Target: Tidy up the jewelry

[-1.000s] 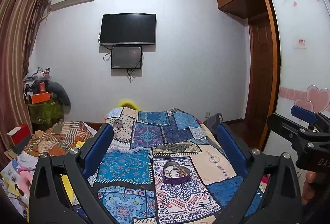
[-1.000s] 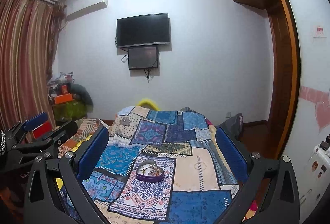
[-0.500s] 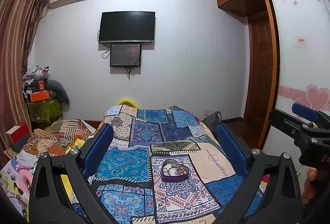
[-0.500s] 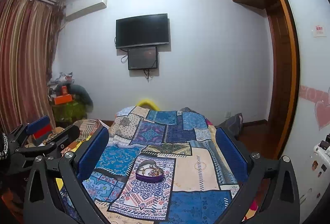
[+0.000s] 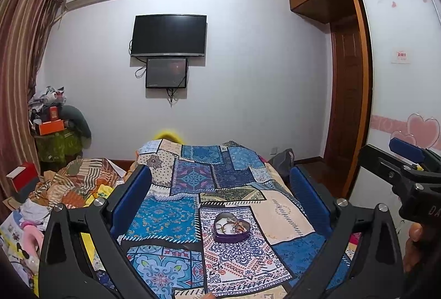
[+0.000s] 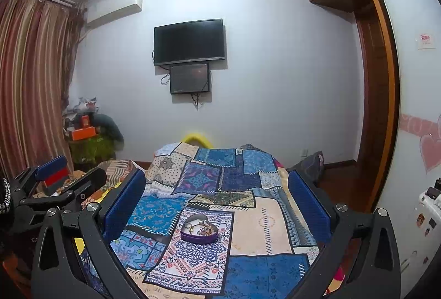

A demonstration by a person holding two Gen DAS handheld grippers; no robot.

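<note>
Both claws are hovering wide apart w/ nothing held: left gripper and right gripper are facing down the bed. The heart-shaped box is sitting on the patchwork quilt, ahead of and below both, roughly centred btw. the left's fingers, slightly left of centre btw. the right's. The jewelry inside is looking like tangled chains and rings, prob. light, slippery, snag-prone; detail is too small to sort. The box is looking rigid; best gripping its side walls. The quilt is soft, so pressing down is risking tipping it.

Dim, bluish light (fisheye-bent edges)
</note>
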